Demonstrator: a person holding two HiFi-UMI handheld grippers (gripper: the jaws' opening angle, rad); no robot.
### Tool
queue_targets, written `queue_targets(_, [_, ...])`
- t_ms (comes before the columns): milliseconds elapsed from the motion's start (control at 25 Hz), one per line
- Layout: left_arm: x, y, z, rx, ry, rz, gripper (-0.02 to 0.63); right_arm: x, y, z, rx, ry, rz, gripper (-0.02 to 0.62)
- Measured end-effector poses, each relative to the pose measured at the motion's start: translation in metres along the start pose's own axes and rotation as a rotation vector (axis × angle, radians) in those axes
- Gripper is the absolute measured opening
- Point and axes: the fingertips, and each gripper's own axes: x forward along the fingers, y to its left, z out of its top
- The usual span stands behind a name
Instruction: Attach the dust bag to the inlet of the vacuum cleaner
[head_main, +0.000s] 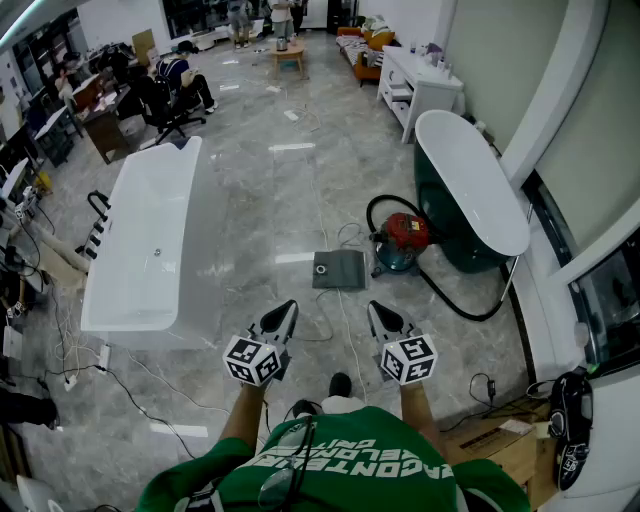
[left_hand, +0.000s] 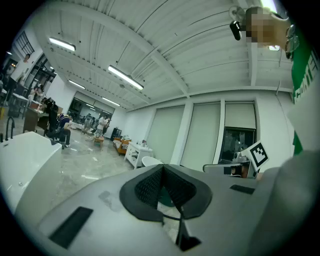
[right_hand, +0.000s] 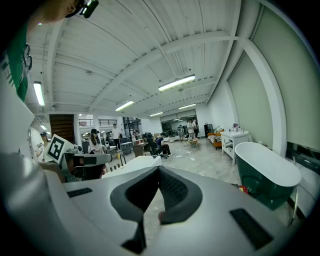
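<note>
Approach step, nothing picked up: left gripper (head_main: 289, 306) and right gripper (head_main: 376, 307) both pressed together, empty. Next I'd spread them and reach the flat grey square dust bag (head_main: 340, 270), just beside the red-topped canister vacuum cleaner (head_main: 403, 240) on the marble floor (head_main: 265, 200).

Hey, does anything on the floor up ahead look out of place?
The grey dust bag lies flat on the floor beside the vacuum cleaner, not fitted to it. The black hose sprawls in a loose loop across the floor.
</note>
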Motion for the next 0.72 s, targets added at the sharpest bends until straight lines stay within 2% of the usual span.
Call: queue_targets(720, [0.029, 0.019, 0.001, -0.01, 0.001, 0.038, 0.005, 0.03, -0.031, 0.005, 0.024, -0.005, 0.01, 0.009])
